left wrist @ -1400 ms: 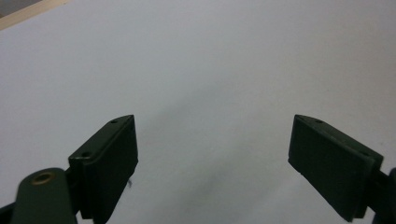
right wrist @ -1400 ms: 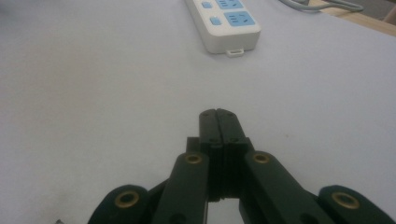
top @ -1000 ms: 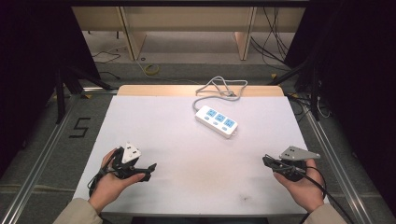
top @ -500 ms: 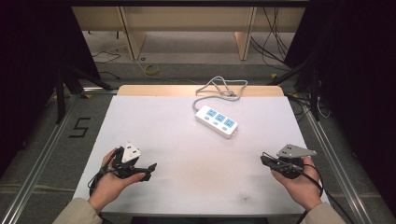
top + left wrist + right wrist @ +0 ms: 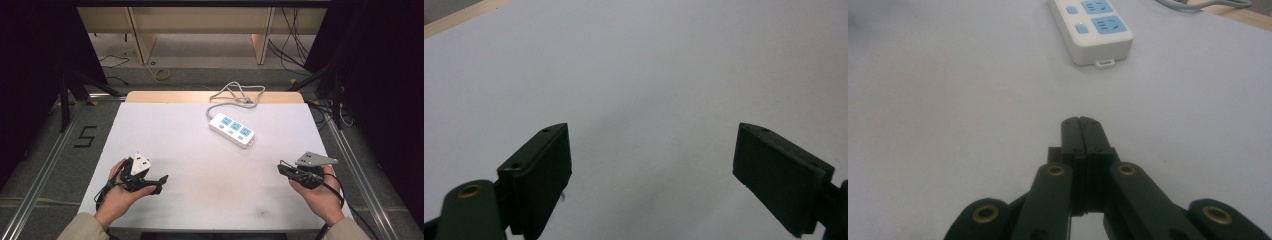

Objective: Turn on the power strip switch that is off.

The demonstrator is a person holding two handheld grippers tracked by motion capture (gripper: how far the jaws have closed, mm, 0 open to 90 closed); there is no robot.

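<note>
A white power strip with blue sockets lies at the back middle of the white table, its grey cable coiled behind it. In the right gripper view the strip lies ahead, well beyond the jaws. My left gripper rests low at the front left in a hand; its jaws stand wide apart over bare table with nothing between them. My right gripper sits at the front right in the other hand, its two jaws pressed flat together and holding nothing.
A wooden strip edges the table's far side. Metal rails run along both sides on the floor, and a "5" mark lies left of the table. Loose cables lie on the floor beyond.
</note>
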